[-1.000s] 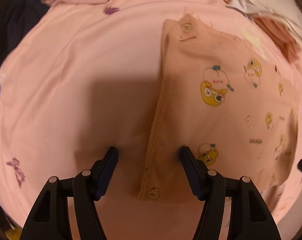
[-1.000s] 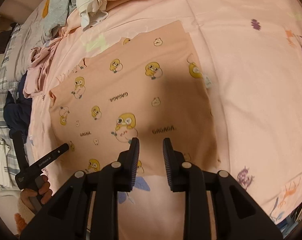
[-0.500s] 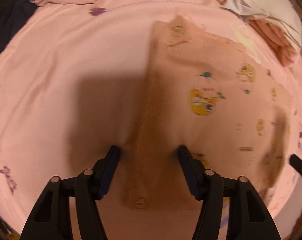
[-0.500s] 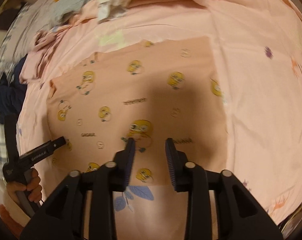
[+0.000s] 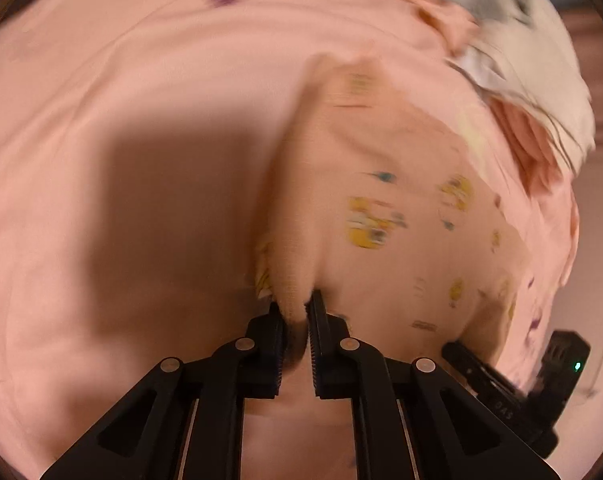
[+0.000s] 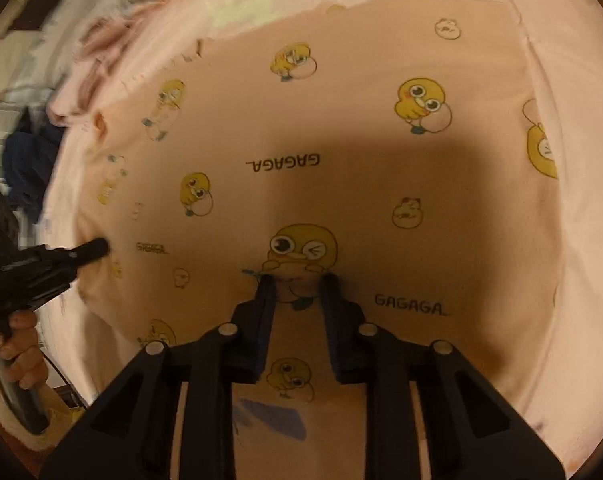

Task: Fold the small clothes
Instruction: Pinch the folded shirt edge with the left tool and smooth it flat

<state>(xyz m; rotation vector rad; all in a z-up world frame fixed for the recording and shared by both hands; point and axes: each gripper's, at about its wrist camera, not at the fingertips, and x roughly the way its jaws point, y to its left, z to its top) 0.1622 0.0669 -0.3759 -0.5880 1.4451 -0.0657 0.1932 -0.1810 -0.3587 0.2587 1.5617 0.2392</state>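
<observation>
A small peach garment printed with yellow ducks (image 6: 341,140) lies flat on the pink bed sheet (image 5: 121,100). In the left wrist view my left gripper (image 5: 297,304) is shut on the garment's ribbed edge (image 5: 297,240), and the cloth bunches up between the jaws. My right gripper (image 6: 299,278) is open, its fingertips (image 6: 267,284) pressed down on the garment around a winking duck print. The left gripper also shows in the right wrist view (image 6: 81,250) at the garment's left edge. The right gripper shows in the left wrist view (image 5: 461,354).
A heap of other clothes, white and pink, lies at the far right in the left wrist view (image 5: 533,92). In the right wrist view, clothes (image 6: 101,28) and a dark blue item (image 6: 25,168) lie at the far left. Pink sheet surrounds the garment.
My left gripper has closed on the garment's ribbed edge, which now bunches up. My right gripper has come down onto the cloth and opened a little wider.
</observation>
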